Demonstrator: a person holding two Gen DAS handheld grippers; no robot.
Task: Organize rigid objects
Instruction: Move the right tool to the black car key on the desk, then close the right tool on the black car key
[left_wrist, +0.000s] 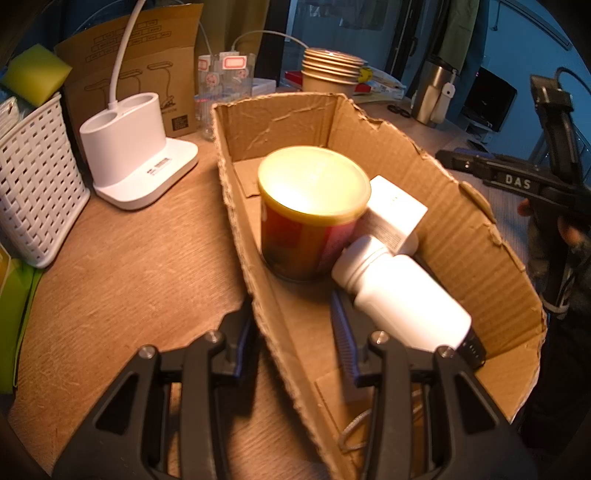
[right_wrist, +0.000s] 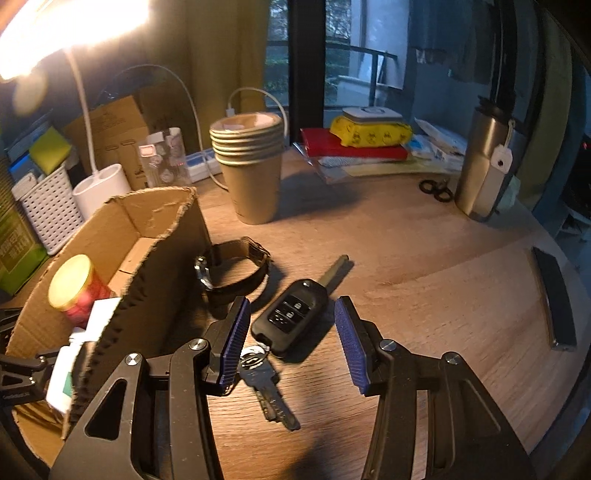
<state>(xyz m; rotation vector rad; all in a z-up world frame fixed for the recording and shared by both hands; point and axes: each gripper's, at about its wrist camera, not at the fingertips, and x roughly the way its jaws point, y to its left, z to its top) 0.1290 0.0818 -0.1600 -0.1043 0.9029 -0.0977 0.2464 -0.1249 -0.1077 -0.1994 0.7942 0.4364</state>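
A torn cardboard box (left_wrist: 461, 236) lies on the wooden desk. It holds a can with a yellow lid (left_wrist: 312, 210), a white bottle (left_wrist: 402, 299) on its side and a small white carton (left_wrist: 397, 214). My left gripper (left_wrist: 295, 332) is open and straddles the box's left wall, one finger outside, one inside. In the right wrist view the box (right_wrist: 162, 266) is at the left. My right gripper (right_wrist: 291, 332) is open, its fingers on either side of a black car key (right_wrist: 291, 317) with a metal key (right_wrist: 269, 395) attached. A black watch (right_wrist: 236, 269) lies just beyond.
A white lamp base (left_wrist: 136, 147) and a white woven basket (left_wrist: 33, 184) stand left of the box. A stack of paper cups (right_wrist: 251, 166), a steel tumbler (right_wrist: 484, 162), scissors (right_wrist: 436, 190), a pile of books (right_wrist: 354, 147) and a dark flat bar (right_wrist: 554, 299) are on the desk.
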